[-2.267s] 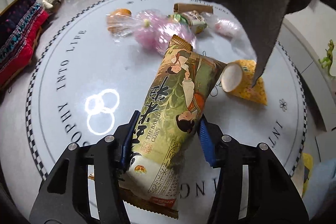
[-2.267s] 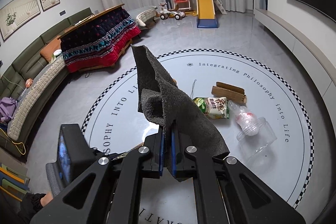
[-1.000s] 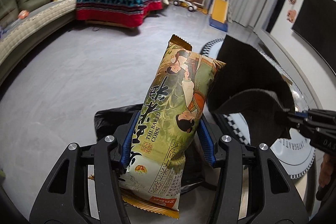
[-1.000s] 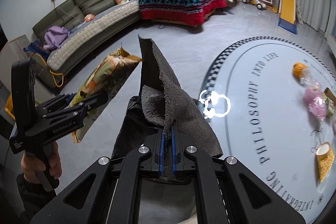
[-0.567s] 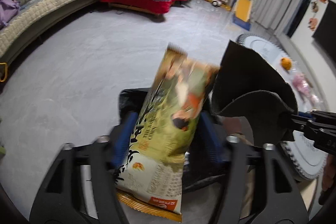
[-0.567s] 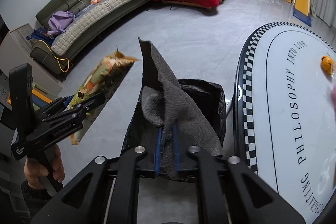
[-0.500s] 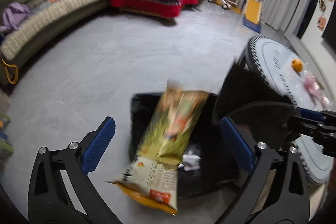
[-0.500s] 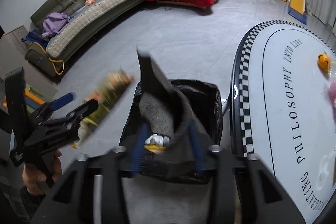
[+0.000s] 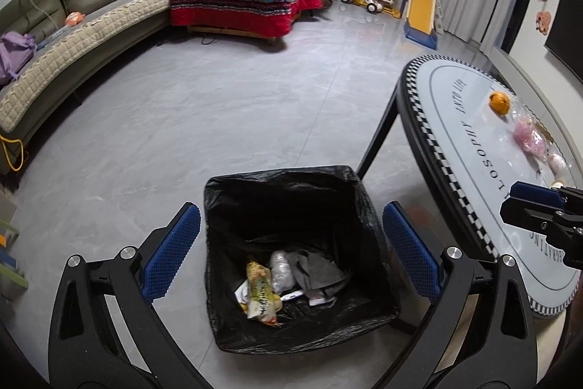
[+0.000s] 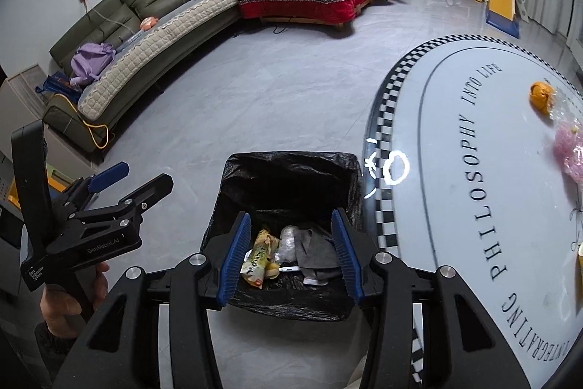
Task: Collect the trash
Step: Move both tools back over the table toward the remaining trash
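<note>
Bin [image 9: 251, 334]: square, black liner, open top, on the floor touching the round table's edge at its 3 o'clock. Inside, on the bottom: green-yellow snack bag [image 9: 259, 294] at 7 o'clock, lying flat; crumpled clear plastic [image 9: 281, 268] dead centre; grey cloth [image 9: 316, 274] at 4 o'clock, bunched, touching the plastic. On the table: orange peel [image 10: 542, 96], pink plastic bag [image 10: 570, 154] just beside it, yellow cup edge [image 10: 579, 259] at the frame's 3 o'clock.

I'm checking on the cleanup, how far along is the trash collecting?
Done: the snack bag and grey cloth lie in the bin. In hand: nothing; both the left gripper and right gripper are open. Left: the orange and pink wrapper on the table.
</note>
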